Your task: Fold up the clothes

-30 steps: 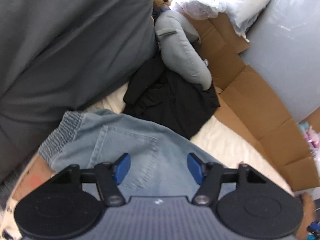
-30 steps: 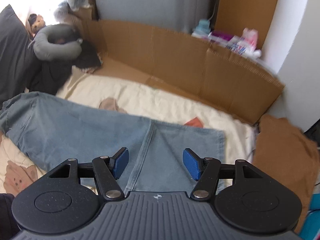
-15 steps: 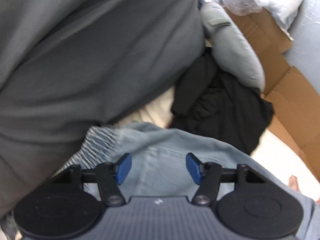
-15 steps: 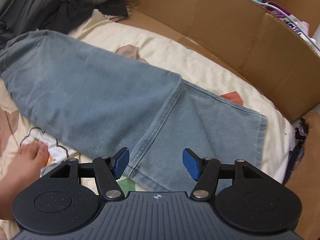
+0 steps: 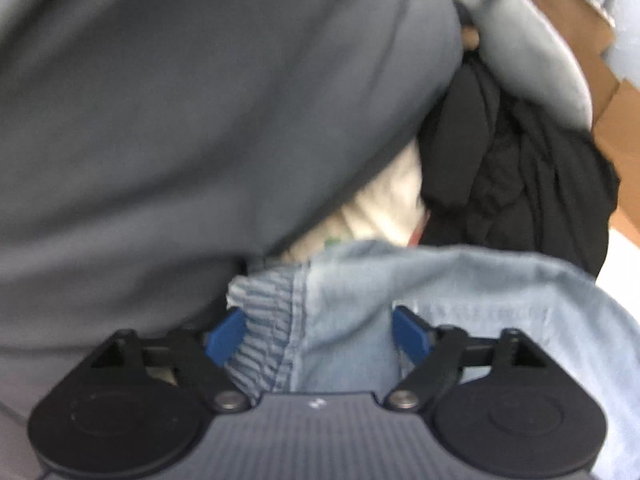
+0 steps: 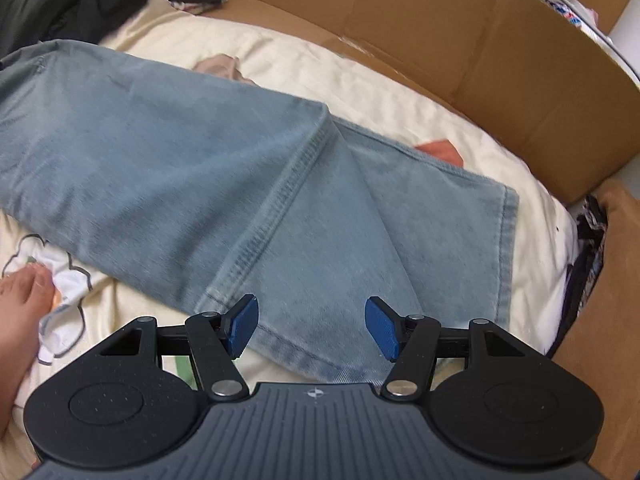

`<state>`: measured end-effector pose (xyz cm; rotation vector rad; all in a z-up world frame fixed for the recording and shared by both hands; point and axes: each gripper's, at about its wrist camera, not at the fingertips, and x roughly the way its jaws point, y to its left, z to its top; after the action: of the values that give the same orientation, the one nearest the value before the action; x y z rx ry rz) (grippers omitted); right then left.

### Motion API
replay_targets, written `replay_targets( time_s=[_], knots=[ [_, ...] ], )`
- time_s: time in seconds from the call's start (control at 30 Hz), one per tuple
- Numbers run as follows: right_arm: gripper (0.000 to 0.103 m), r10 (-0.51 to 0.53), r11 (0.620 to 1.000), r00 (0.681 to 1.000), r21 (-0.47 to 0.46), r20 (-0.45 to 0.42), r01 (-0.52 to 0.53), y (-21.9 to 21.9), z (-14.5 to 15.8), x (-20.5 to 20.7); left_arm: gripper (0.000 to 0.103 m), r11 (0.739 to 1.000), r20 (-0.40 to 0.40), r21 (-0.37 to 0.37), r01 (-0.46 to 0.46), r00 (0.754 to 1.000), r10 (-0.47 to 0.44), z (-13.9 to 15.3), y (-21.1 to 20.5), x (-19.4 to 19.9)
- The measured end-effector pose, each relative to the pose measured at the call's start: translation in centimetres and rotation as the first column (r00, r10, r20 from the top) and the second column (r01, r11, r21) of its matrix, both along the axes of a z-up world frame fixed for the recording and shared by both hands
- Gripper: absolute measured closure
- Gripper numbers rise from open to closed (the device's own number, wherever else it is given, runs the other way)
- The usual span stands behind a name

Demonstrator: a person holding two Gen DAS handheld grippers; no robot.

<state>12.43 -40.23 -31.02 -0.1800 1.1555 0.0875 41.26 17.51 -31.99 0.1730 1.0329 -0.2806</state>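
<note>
Light blue jeans [image 6: 192, 168] lie flat across a cream bedsheet [image 6: 360, 80], folded lengthwise with the leg hems [image 6: 500, 248] at the right. My right gripper [image 6: 312, 326] is open just above the hem end, its blue pads [image 6: 242, 322] spread over the denim. In the left wrist view the elastic waistband [image 5: 264, 320] of the jeans [image 5: 440, 288] sits between the open fingers of my left gripper [image 5: 320, 338]. The cloth reaches in between the pads but is not clamped.
A large dark grey pillow [image 5: 180, 120] presses close at the left of the waistband. Black clothes [image 5: 520, 184] and a grey neck pillow [image 5: 532, 48] lie beyond. Cardboard walls [image 6: 480, 40] edge the bed. A person's bare foot [image 6: 20, 300] rests on the sheet at the left.
Both grippers have moved down and closer to the jeans. The left one has slid toward the waistband corner by the grey pillow. The right one has come nearer the hems.
</note>
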Motion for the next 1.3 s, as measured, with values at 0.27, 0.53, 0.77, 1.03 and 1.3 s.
replay_targets(
  time_s=[0.27, 0.53, 0.77, 1.03, 1.3],
  knots=[
    [0.037, 0.015, 1.000, 1.000, -0.008, -0.024, -0.015, 0.7, -0.6, -0.3, 0.033, 0.999, 0.006, -0.020, -0.038, 0.999, 0.038, -1.1, 1.0, 0.6],
    [0.037, 0.040, 0.999, 0.998, -0.011, -0.040, -0.040, 1.3, -1.3, -0.2, 0.059, 1.000, 0.107, -0.014, -0.002, 0.994, 0.003, 2.0, 0.0, 0.9],
    [0.037, 0.031, 0.999, 0.999, -0.031, -0.031, -0.032, 1.0, -1.5, -0.6, 0.051, 0.998, 0.042, 0.064, -0.022, 0.999, 0.019, 0.8, -1.5, 3.6],
    [0.037, 0.069, 0.997, 0.997, -0.023, 0.036, -0.068, 1.7, -0.2, -1.9, 0.040, 0.992, 0.046, 0.111, -0.054, 0.998, 0.049, 2.3, -0.8, 1.5],
    [0.037, 0.075, 0.997, 0.991, -0.012, 0.115, -0.074, 1.8, -0.5, -4.3, 0.040, 0.999, 0.058, 0.037, -0.038, 0.998, 0.036, 5.1, 0.4, -4.2]
  ],
)
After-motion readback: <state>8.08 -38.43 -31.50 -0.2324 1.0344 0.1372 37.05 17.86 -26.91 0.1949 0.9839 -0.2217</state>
